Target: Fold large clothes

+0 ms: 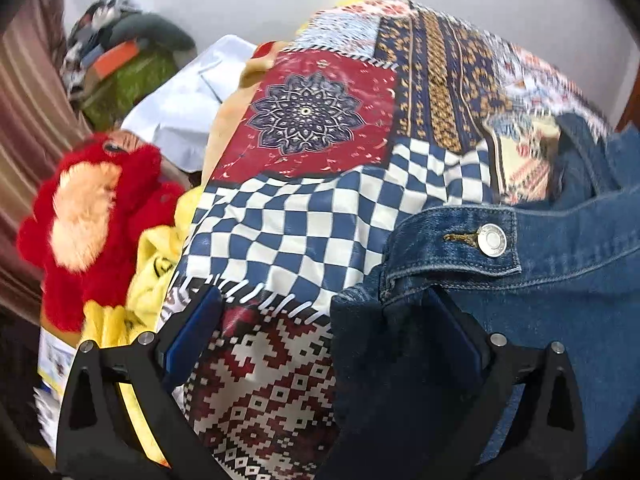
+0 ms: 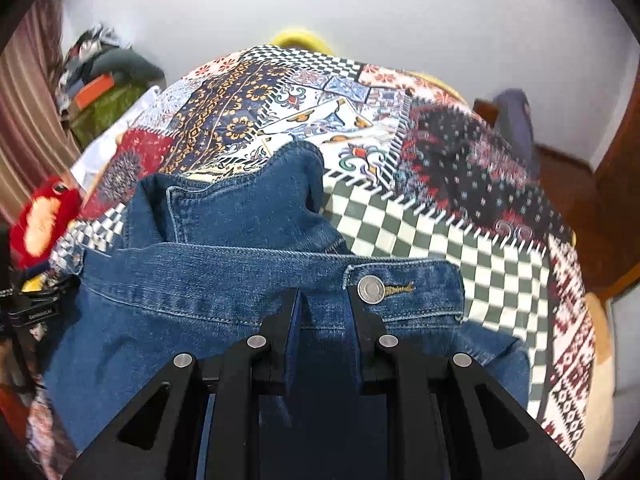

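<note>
Patchwork bedspread (image 2: 460, 236) — one denim jacket (image 2: 224, 280), two metal buttons (image 2: 371, 289).

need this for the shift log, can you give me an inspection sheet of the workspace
surface: patchwork bedspread, mostly covered
job's things: denim garment lying on the bedspread, metal button fastened
clutter: red plush toy, yellow cloth, clothes pile at far left
grippers: left gripper open over the denim edge; right gripper shut on a denim fold
cables: nothing seen
surroundings: white wall, striped curtain
</note>
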A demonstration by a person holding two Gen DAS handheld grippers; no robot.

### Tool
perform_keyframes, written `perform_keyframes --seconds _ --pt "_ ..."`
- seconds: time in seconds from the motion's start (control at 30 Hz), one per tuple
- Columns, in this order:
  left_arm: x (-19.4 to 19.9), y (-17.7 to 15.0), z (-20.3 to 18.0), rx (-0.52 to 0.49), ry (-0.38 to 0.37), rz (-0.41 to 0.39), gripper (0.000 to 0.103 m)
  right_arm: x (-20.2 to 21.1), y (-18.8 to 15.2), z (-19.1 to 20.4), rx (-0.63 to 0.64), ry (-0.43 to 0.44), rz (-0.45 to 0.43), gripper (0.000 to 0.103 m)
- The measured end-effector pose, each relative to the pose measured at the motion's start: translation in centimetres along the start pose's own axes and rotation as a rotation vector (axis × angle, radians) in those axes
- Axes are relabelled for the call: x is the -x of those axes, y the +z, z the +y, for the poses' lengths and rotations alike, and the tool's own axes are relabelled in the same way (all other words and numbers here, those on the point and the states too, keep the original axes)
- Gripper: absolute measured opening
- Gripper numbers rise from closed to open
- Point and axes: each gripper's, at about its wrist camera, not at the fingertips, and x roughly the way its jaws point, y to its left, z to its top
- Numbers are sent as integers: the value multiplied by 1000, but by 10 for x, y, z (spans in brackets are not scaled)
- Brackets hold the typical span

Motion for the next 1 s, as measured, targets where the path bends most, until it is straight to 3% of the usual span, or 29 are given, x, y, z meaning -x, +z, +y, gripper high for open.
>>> perform_keyframes --seconds 0.1,0.2,0.37,0.6,0.77,0.87,1.0 --pt "20 0 4 -4 43 -48 102 17 -6 10 46 -23 -26 16" --pt "44 4 10 1 17 -98 102 40 -12 24 94 15 -49 17" --pt "92 5 6 1 -107 -164 102 72 -25 54 141 122 -66 17" --pt "128 -21 -41 -105 -259 -186 102 82 -48 113 218 259 -17 17" --pt "112 -44 -69 -164 -322 -122 102 52 -68 140 315 187 47 17" --pt "89 -61 -80 -202 -284 -62 102 25 -84 141 407 109 106 17" --pt "63 -83 -78 -227 -233 -15 103 31 -97 127 445 117 52 17"
